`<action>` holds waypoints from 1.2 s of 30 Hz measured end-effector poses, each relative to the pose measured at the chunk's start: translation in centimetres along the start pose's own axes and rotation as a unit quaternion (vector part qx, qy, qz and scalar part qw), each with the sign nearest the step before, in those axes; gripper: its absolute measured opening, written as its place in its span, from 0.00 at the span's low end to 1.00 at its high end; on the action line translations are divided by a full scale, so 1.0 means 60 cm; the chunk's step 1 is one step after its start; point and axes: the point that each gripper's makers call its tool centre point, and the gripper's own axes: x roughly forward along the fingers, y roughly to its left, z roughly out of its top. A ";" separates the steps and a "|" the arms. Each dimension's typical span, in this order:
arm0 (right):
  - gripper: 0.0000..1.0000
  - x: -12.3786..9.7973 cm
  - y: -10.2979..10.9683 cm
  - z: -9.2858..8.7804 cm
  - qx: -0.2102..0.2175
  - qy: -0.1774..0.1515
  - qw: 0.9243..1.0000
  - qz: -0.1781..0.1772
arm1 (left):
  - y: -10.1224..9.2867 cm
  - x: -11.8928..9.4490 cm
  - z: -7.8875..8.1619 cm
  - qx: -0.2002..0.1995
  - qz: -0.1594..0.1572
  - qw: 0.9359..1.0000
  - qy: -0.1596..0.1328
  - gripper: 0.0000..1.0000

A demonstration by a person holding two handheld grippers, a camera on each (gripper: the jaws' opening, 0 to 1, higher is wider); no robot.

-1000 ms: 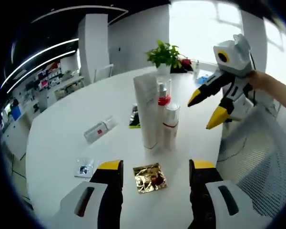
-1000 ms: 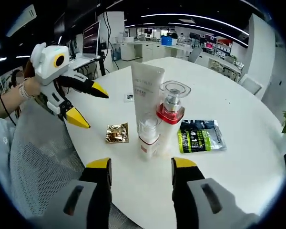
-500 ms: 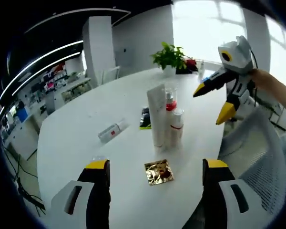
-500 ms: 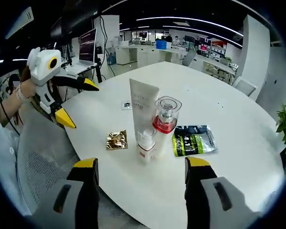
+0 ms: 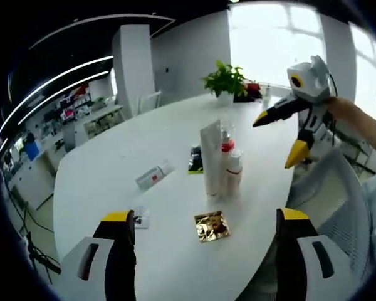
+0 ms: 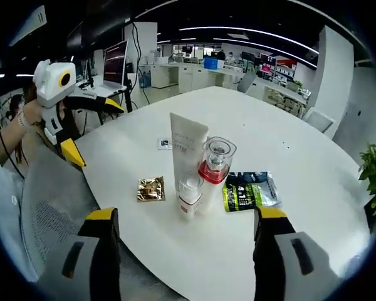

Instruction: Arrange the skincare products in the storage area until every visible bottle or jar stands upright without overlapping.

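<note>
Left claw [image 5: 203, 216]: we see the jaws wide apart, nothing between them, held above the near table edge; in the right gripper view it shows at [image 6: 91, 132], off the table's left side, also spread.
Right claw [image 6: 187, 216]: jaws wide apart, empty, over the near edge; in the left gripper view it hangs at [image 5: 281, 139], beyond the table's right side.
Surface: white round table [image 5: 113, 169], [image 6: 288, 144], mostly bare.
Room: open office, desks and monitors behind, white pillar, bright window, plant [image 5: 225, 79] at the far table edge.
Edges / room to move: mesh chair [image 5: 338, 200] just beside the table edge; we see free table all round the cluster.
Tube [image 5: 210, 158], [image 6: 185, 147]: upright, mid table, ahead of both claws, well apart from them.
Red-collar bottle [image 6: 214, 164]: upright, just beside the tube, clear cap.
Small bottle [image 6: 190, 195], [image 5: 234, 170]: upright, in front of the other two in the right gripper view; touching or not, we can't tell.
Lying bottle [image 5: 153, 176]: on its side, left of the cluster, apart from it.
Gold sachet [image 5: 212, 226], [image 6: 150, 188]: flat, between left claw and cluster.
Green pack [image 6: 250, 191]: flat, beside the cluster.
Small sachet [image 5: 140, 217]: flat, by the left claw's left jaw.
</note>
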 end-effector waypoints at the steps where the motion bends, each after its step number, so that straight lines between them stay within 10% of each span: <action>1: 0.93 0.000 0.001 0.002 -0.003 -0.001 1.000 0.000 | 0.001 -0.002 -0.001 0.000 0.000 1.000 0.001 0.92; 36: 0.98 0.004 -0.001 0.010 0.006 -0.012 1.000 0.009 | 0.034 0.030 0.001 -0.006 -0.019 1.000 0.009 0.97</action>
